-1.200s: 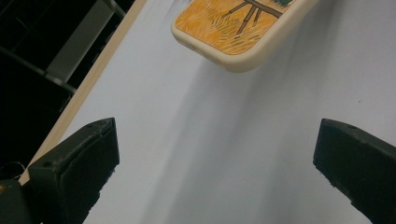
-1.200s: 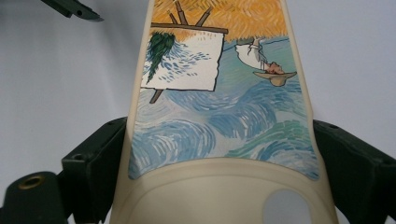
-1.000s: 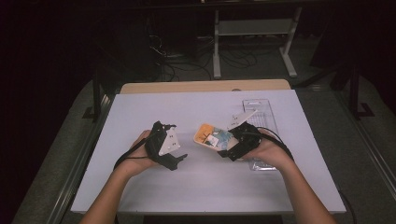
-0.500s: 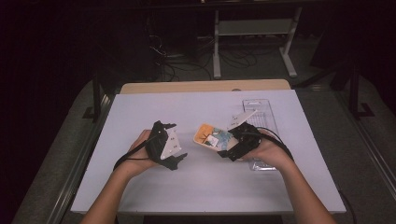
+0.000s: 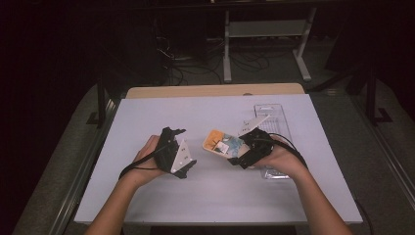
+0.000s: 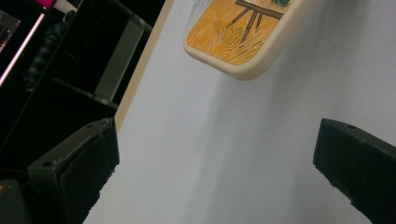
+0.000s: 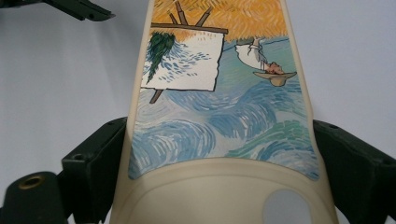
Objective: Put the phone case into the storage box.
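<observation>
We see a desk (image 5: 147, 196) with a white top, and a person works at it with a gripper in each hand. The right gripper (image 5: 235, 155) is near the middle of the desk, a little toward the right edge. Its two jaws are closed on a phone case (image 5: 222, 145), one jaw on each long side, as we see it in the right gripper view, where the phone case (image 7: 219, 107) stands between the black jaws and reaches away from the camera. The case has a cream border and a painted picture: blue swirls, an orange field, a white canvas on an easel and a small figure with a hat. In the high view the case points from the right gripper toward the left gripper, and we cannot tell if it touches the desk or is lifted a little.

The left gripper (image 5: 184, 167) is left of the middle of the desk, near the case but apart from it. In the left gripper view its jaws stand wide apart with only the white desk top between them, and the orange end of the phone case (image 6: 238, 37) is ahead of them.

Behind the right hand (image 5: 279, 159), toward the right edge, a clear plastic tray (image 5: 274, 115) lies flat on the desk.
</observation>
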{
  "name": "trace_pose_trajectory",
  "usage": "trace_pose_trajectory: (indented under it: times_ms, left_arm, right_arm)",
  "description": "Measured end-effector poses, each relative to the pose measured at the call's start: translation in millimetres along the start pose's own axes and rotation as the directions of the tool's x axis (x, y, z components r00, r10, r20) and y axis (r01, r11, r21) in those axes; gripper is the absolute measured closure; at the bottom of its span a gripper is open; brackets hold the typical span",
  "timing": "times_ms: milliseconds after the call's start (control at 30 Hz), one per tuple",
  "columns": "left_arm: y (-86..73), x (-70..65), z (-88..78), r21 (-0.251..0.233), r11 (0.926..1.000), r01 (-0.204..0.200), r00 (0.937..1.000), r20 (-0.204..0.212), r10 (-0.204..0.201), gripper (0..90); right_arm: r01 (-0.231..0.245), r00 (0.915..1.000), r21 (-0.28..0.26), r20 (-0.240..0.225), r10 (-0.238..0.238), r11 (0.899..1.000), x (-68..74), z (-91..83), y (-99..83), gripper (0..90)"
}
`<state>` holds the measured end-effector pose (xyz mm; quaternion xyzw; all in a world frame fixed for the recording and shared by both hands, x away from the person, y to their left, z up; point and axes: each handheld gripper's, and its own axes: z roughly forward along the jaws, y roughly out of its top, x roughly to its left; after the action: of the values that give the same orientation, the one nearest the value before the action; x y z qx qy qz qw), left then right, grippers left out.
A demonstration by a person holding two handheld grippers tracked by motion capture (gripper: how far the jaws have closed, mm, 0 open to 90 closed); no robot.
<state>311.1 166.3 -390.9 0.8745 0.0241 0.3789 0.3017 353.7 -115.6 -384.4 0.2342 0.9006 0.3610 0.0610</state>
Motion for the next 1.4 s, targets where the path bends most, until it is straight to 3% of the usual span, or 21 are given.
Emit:
trace_pose_trajectory:
  times_ms: [333,600,833,967,1100,1333,1400]
  left_arm:
    - [3.2,-5.3,0.3,-0.004,0.9984,-0.056,0.9973,-0.048,0.055,0.0]
    - [4.2,-9.1,0.8,0.013,0.9923,-0.123,0.9882,-0.09,0.124,0.0]
    - [5.4,-13.7,2.5,0.006,0.9885,-0.151,0.9811,-0.121,0.151,0.1]
    - [6.5,-15.6,2.6,0.008,0.9821,-0.188,0.97,-0.154,0.187,0.1]
    - [6.8,-17.3,2.7,0.017,0.9775,-0.21,0.9644,-0.161,0.21,0.1]
    - [8.2,-21.5,3.2,0.014,0.9638,-0.266,0.9404,-0.215,0.263,0.1]
    - [8.5,-22.3,3.4,0.022,0.9606,-0.277,0.936,-0.22,0.275,0.1]
  right_arm:
    - [-0.001,1.0,-0.006,0.0,0.001,1.0,-0.7,-0.8,0.3,9.9]
    - [-0.008,1.0,-0.001,-0.001,0.008,1.0,-0.6,-0.3,0.4,9.9]
    - [-0.007,1.0,-0.001,0.002,0.007,1.0,-0.4,-0.2,0.6,9.9]
    - [-0.009,1.0,-0.001,0.004,0.009,1.0,-0.3,-0.4,0.8,9.9]
    - [-0.006,1.0,-0.002,0.002,0.006,1.0,-0.5,0.3,0.8,9.9]
    - [-0.007,1.0,-0.001,0.0,0.007,1.0,-0.6,1.3,0.9,9.9]
    - [-0.013,0.9999,-0.001,-0.003,0.013,1.0,-0.3,1.2,1.3,9.9]
